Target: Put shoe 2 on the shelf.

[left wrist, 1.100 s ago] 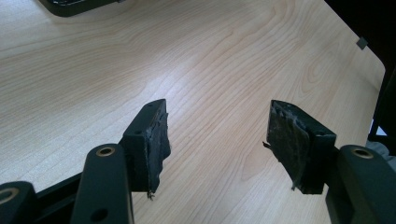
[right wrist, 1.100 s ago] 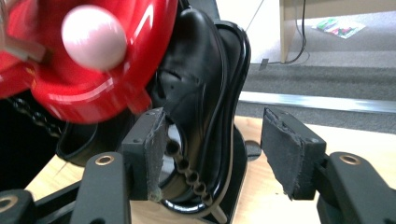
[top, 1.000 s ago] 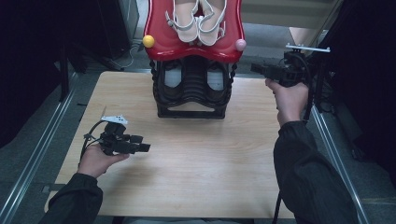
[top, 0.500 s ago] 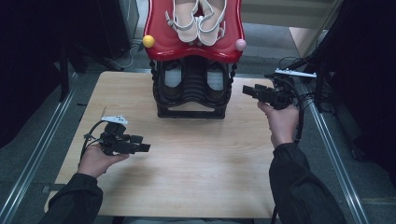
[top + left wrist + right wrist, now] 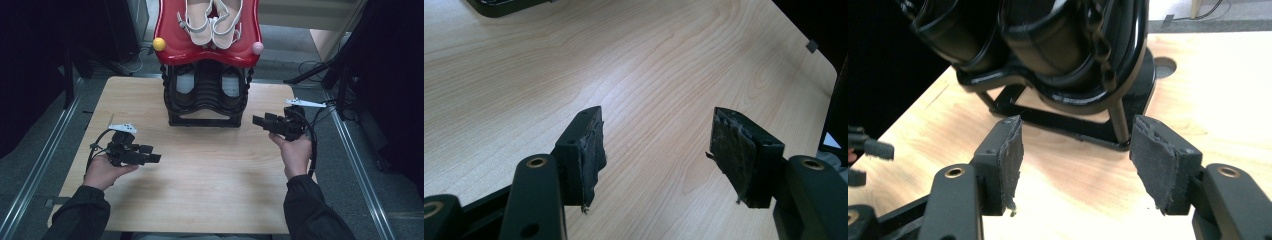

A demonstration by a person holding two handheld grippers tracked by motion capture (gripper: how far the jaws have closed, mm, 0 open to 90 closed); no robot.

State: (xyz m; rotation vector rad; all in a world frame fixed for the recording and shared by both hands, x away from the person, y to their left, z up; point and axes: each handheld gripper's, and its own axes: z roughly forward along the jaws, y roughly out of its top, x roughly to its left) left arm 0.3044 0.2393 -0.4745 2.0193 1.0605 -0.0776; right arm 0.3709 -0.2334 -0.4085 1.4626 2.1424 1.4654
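Just ahead of my right gripper stands a black shoe rack at the far middle of the wooden table. From the right gripper view the rack's base frame sits just beyond the open jaws, near but not touching them, with two dark shoes on its lower tier above that. On top of the rack rests a red tray-like shelf holding a pair of white strappy sandals. A yellow ball caps the shelf's corner on my left gripper's side, and a pink ball caps the corner on my right gripper's side.

My right gripper's jaws stand wide apart with nothing between them, pointing at the near right corner of the rack. My right hand holds it just above the tabletop.

My left gripper is well apart from the rack, toward the near left part of the table, held by my left hand. Its jaws also stand wide apart and hold nothing; between them I see bare wood grain. It points across the table toward my right side.
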